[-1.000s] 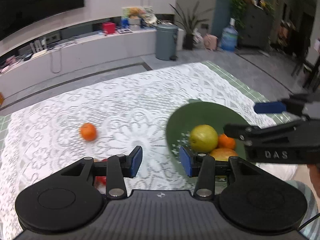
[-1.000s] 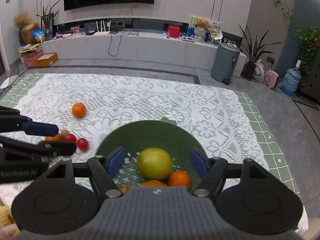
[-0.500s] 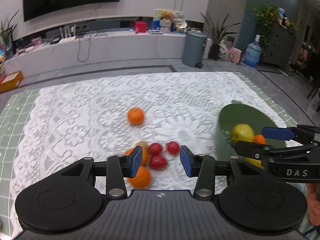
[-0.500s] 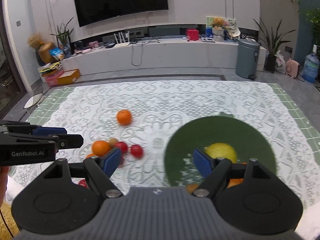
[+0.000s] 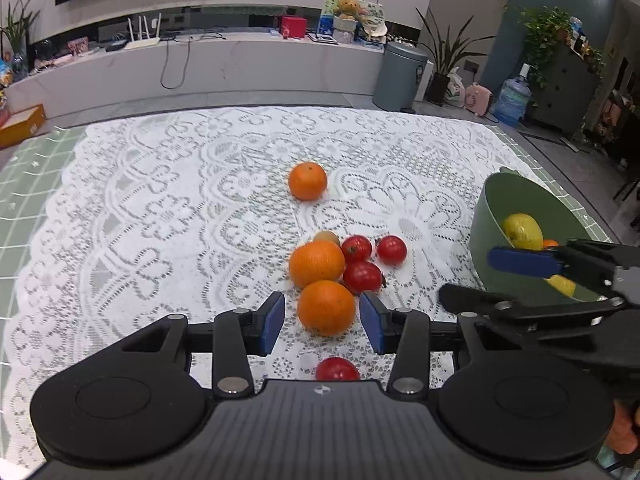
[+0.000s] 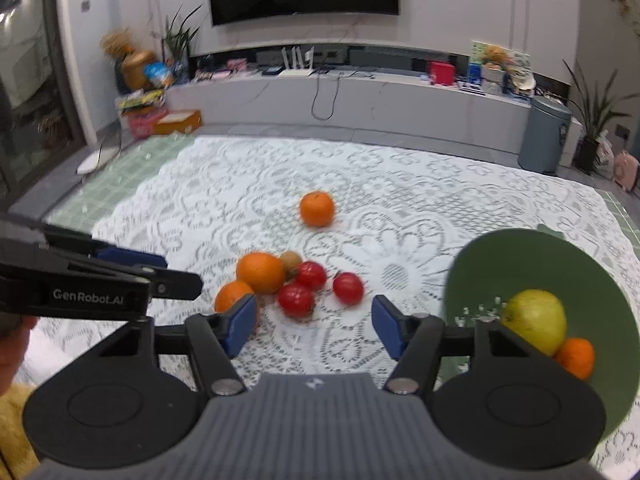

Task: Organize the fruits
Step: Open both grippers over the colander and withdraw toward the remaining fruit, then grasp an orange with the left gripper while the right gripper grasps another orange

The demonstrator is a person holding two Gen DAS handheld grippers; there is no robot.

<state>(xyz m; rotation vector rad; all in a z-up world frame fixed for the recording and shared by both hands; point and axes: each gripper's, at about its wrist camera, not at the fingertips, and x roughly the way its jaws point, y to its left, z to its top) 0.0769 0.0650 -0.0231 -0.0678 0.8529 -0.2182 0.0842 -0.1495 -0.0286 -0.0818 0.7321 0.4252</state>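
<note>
My left gripper (image 5: pixel 322 317) is open, its blue pads on either side of the nearest orange (image 5: pixel 326 307) without touching it. Behind it lie a second orange (image 5: pixel 316 263), several red tomatoes (image 5: pixel 362 276), a small brown fruit (image 5: pixel 326 236) and a lone orange (image 5: pixel 307 181) farther back. One tomato (image 5: pixel 337 369) lies under the left gripper. The green bowl (image 5: pixel 486 216) at right holds a yellow-green fruit (image 5: pixel 522 231) and small oranges. My right gripper (image 6: pixel 312 320) is open and empty, just short of the tomatoes (image 6: pixel 296 299), with the bowl (image 6: pixel 520 256) to its right.
The fruit lies on a white lace cloth (image 5: pixel 160 208) over a green checked table. The right gripper (image 5: pixel 560 280) reaches in front of the bowl in the left wrist view. The left gripper (image 6: pixel 100 280) shows at left in the right wrist view.
Both grippers have swung left, away from the bowl, toward the fruit cluster. The left gripper now has its pads around the nearest orange. Both stayed open.
</note>
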